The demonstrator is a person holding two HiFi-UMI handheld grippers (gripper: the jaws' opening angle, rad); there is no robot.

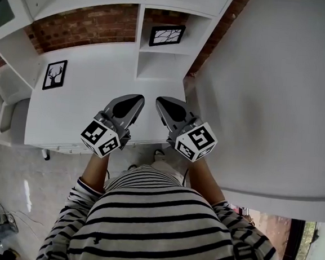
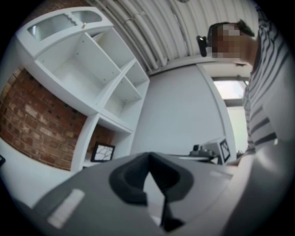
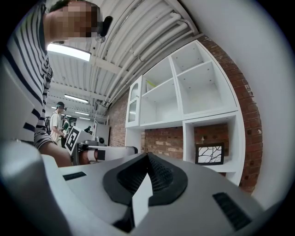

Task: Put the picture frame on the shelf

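— Your grey left gripper (image 1: 137,100), with its black-and-white marker cube, is closed. In its own view the dark pads (image 2: 129,177) meet at a point (image 2: 148,156) and nothing sits between them.

— Your grey right gripper (image 1: 161,101) matches it: jaws together (image 3: 147,156) and empty. The two grippers point side by side toward twelve o'clock. Their tips are near each other but apart, over the flat white counter (image 1: 97,98).

— And the frame for the task?

— A black rectangular picture frame with a white branch print (image 1: 167,35) stands upright in the lowest open compartment of the white shelf unit (image 1: 138,45). That is at twelve o'clock from your grippers and well apart from both. In the left gripper view the frame (image 2: 103,152) lies at nine o'clock of the jaws, under the shelf unit's (image 2: 115,83) upper compartments. In the right gripper view it (image 3: 209,153) lies at three o'clock, inside the same unit (image 3: 182,92).

— Anything else nearby?

— A second black frame with a deer-head silhouette (image 1: 55,75) stands at ten o'clock on the counter, at the foot of the red brick wall (image 1: 86,26). Your black-and-white striped top (image 1: 160,222) fills six o'clock.
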